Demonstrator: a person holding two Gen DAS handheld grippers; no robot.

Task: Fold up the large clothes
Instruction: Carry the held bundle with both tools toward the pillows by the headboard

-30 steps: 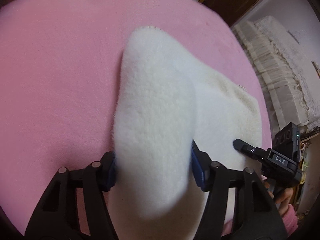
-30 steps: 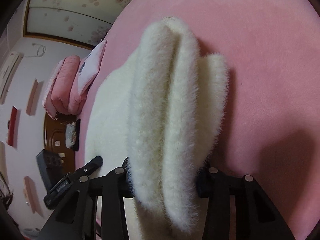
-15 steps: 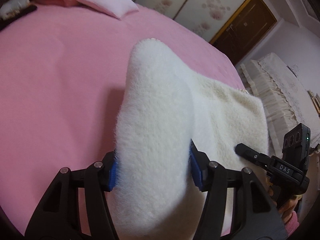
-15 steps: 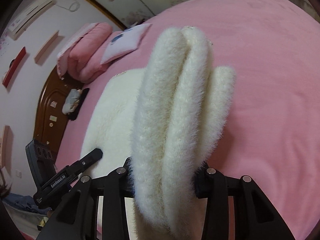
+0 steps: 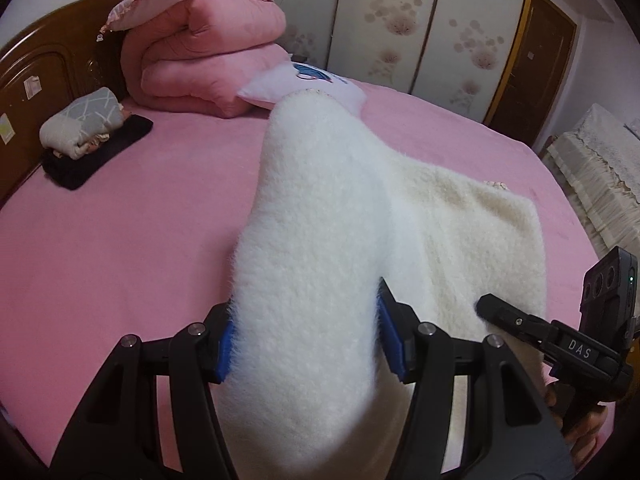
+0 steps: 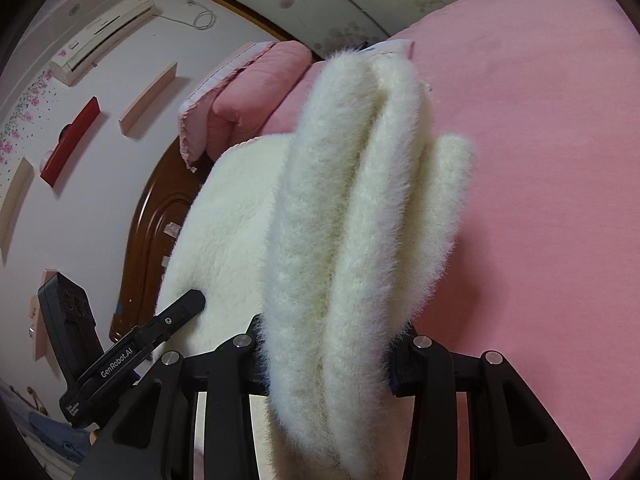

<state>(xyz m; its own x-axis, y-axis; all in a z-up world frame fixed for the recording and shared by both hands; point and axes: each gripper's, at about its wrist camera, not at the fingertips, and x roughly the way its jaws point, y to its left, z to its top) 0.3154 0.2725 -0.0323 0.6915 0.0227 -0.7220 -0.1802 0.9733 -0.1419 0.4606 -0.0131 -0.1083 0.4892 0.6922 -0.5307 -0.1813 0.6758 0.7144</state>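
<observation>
A large fluffy white garment (image 5: 320, 240) hangs raised over the pink bed (image 5: 120, 220), held at two points. My left gripper (image 5: 308, 344) is shut on a thick fold of it, blue pads on both sides. My right gripper (image 6: 326, 356) is shut on several bunched layers of the same garment (image 6: 340, 220). Between the two grips the cloth spans as a flat panel (image 5: 480, 232). The right gripper shows in the left wrist view (image 5: 520, 324), the left gripper in the right wrist view (image 6: 176, 312).
A folded pink quilt (image 5: 200, 40) and a white pillow (image 5: 304, 84) lie at the bed's head by a brown headboard (image 5: 36, 72). A grey rolled cloth (image 5: 84, 120) sits on a black item. A lace-covered cabinet (image 5: 600, 168) stands to the right.
Both grippers have lifted and tilted up with the garment; the views now take in the headboard, quilt and wall instead of mostly the bed surface.
</observation>
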